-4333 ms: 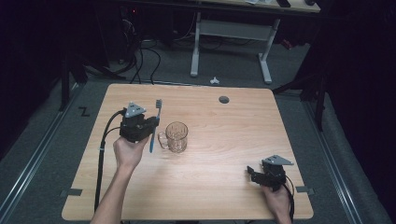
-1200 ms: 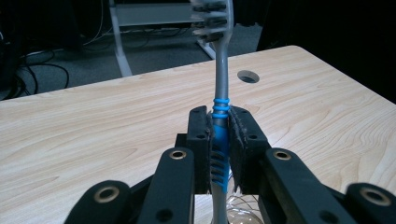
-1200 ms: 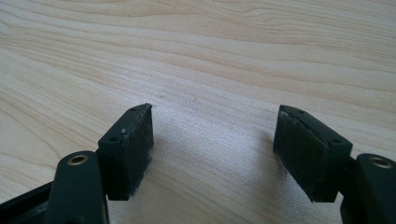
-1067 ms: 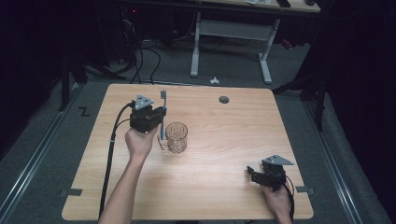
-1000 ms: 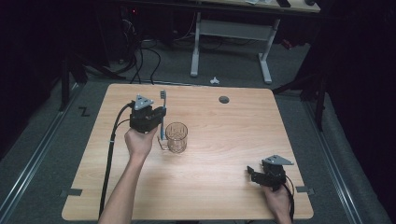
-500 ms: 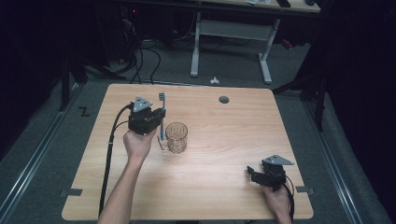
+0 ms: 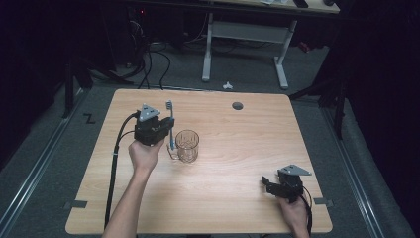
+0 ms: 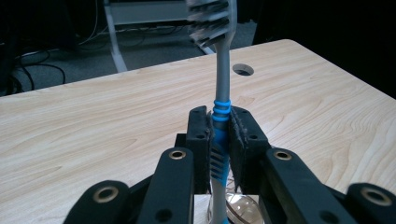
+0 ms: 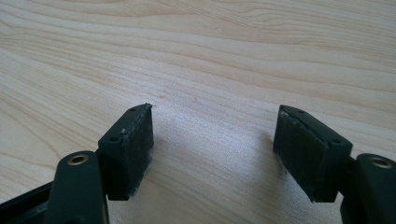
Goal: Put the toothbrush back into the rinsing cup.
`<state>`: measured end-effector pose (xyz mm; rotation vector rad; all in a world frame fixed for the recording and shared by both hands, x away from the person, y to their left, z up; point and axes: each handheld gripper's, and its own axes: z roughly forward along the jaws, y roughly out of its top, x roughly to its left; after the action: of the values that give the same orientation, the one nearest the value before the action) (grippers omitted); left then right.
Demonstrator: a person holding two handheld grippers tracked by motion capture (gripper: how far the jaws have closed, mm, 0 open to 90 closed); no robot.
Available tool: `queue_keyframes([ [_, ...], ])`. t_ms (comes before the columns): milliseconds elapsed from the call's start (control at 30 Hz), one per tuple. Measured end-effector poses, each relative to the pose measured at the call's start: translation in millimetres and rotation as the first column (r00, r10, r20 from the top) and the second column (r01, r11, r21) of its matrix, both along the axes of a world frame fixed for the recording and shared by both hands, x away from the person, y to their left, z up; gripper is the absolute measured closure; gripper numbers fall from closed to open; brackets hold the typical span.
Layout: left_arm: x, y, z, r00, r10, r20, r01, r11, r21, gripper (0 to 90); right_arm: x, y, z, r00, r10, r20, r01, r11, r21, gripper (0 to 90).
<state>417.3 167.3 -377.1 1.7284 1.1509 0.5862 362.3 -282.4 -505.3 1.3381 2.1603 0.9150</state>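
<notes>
2 hand-held grippers on the tabletop (image 7: 247,129), 1 in each of my hands. Left hand-held gripper (image 7: 171,130) sits at the left half of the tabletop, jaws pressed onto a toothbrush (image 7: 171,124). Right hand-held gripper (image 7: 267,184) rests low near the front right corner, well apart from everything else.

High view: gives the layout. Toothbrush stands roughly upright, bristle head uppermost, just beside a clear glass mug (image 7: 187,146). Whether the lower tip touches the mug's handle, I cannot tell from here. A dark round hole (image 7: 237,105) sits toward the far edge.

Left gripper view: gives the grip itself. Both pads clamp the toothbrush (image 8: 220,135) at the ribbed blue section of its handle. Grey neck rises above the pads, with blue rings just over them. White-grey bristles at the top, partly cut by the frame edge. Rim of the mug (image 8: 240,205) shows below, behind the handle. The hole (image 8: 243,70) lies beyond.

Right gripper view: jaws spread wide, nothing between them, bare wood grain under the right hand-held gripper (image 9: 212,140).
</notes>
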Motion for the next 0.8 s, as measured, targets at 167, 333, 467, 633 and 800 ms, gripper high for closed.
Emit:
queue_keyframes([
  [167, -2.6, -1.4, 0.0, 1.0000, -0.009, 0.001, 0.009, 0.9999, 0.005, 79.1, 0.0, 0.0, 0.0, 1.0000, 0.000, 0.000, 0.000, 1.000, 0.000, 28.8],
  [333, -4.6, -1.0, -2.2, 0.9999, -0.014, -0.003, 0.014, 0.9999, 0.002, 79.1, 0.0, 0.0, 0.0, 1.0000, 0.000, 0.000, 0.000, 1.000, 0.000, 28.8],
  [467, -6.9, -0.2, -3.6, 0.9999, -0.016, -0.006, 0.016, 0.9999, -0.001, 79.1, 0.0, 0.0, 0.0, 1.0000, 0.000, 0.000, 0.000, 1.000, 0.000, 28.8],
  [633, -9.6, 0.5, -5.3, 0.9998, -0.020, -0.006, 0.020, 0.9998, 0.000, 79.1, 0.0, 0.0, 0.0, 1.0000, 0.000, 0.000, 0.000, 1.000, 0.000, 28.8],
  [800, -11.6, 1.0, -6.7, 0.9997, -0.024, -0.009, 0.024, 0.9997, 0.002, 79.2, 0.0, 0.0, 0.0, 1.0000, 0.000, 0.000, 0.000, 1.000, 0.000, 28.8],
])
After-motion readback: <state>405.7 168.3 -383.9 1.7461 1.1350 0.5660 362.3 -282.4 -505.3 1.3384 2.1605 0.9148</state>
